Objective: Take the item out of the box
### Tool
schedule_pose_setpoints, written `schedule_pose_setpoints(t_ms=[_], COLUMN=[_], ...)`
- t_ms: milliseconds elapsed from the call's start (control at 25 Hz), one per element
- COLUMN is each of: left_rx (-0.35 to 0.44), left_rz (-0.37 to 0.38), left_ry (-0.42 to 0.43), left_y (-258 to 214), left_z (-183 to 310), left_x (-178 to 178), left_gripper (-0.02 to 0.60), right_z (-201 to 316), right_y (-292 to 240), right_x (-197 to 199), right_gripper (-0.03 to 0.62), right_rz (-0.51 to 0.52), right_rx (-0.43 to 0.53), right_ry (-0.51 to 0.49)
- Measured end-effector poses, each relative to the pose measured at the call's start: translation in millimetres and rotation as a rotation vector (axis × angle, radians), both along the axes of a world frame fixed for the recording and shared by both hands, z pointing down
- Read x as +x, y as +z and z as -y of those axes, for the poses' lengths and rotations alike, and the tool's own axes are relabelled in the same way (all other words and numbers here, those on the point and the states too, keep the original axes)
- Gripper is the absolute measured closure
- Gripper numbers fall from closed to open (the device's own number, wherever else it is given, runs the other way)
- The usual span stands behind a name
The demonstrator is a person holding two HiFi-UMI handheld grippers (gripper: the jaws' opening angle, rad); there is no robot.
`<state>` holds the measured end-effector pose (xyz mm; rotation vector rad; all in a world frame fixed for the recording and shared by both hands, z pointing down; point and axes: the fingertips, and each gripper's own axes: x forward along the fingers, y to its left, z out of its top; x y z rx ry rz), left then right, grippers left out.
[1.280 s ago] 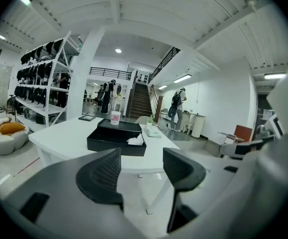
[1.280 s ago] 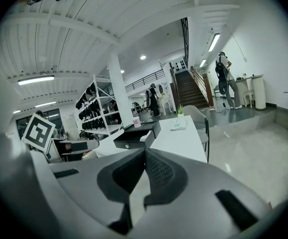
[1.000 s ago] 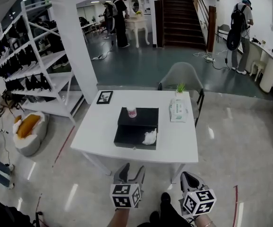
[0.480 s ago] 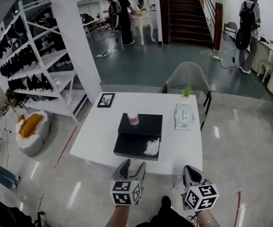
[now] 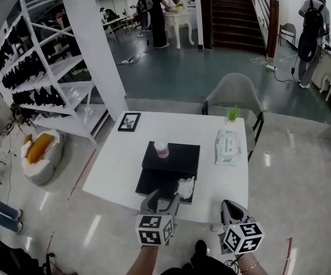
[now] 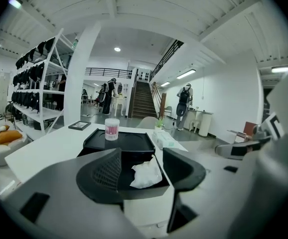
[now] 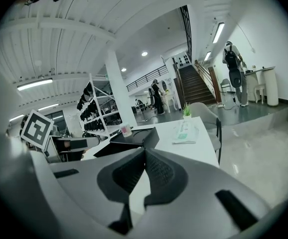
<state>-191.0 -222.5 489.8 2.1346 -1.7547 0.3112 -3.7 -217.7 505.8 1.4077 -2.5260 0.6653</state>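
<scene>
Head view, looking steeply down at a white desk [image 5: 117, 165] in a large open room. Compared with a second ago, the desk sits nearer and both tools have closed in on its near edge, so the approach looks nearly done and the reach into the box comes next.

At far left stand a white shelving rack [image 5: 45, 67] and a floor cushion with an orange top [image 5: 36, 153], well away from the work. A small picture frame [image 5: 129, 121] lies on the desk's far left corner.

The left tool [image 5: 162, 198] hovers at the desk edge, jaws spread and holding nothing, aimed at the black box [image 5: 180, 156], which lies open. The item, a crumpled white wad [image 5: 185, 187], rests in the near right part of the box, just ahead of those jaws and untouched. A small pink-and-white tub [image 5: 161, 149] stands on the far half of the box, clear of the path.

The right tool [image 5: 229, 208] hangs short of the desk edge, jaws pressed together on nothing.

Further right lie a wipes pack [image 5: 227, 148] and a small potted plant [image 5: 232, 114], with a grey chair [image 5: 234, 93] behind. Nothing appears to block the wad.
</scene>
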Motion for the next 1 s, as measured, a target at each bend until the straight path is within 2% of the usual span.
schedule_pose_setpoints(t_ms=[440,1000], left_rx=[-0.059,-0.201], left_rz=[0.059,0.153], left_ry=[0.034,0.124], left_y=[22,61], left_z=[36,64], left_x=[8,18], left_gripper=[0.344,0.344], right_z=[32,54], right_y=[7,20], right_x=[1,10], right_gripper=[0.594,0.594], right_rz=[0.000,0.002], right_rx=[-0.015,-0.046], right_ry=[-0.023,-0.017])
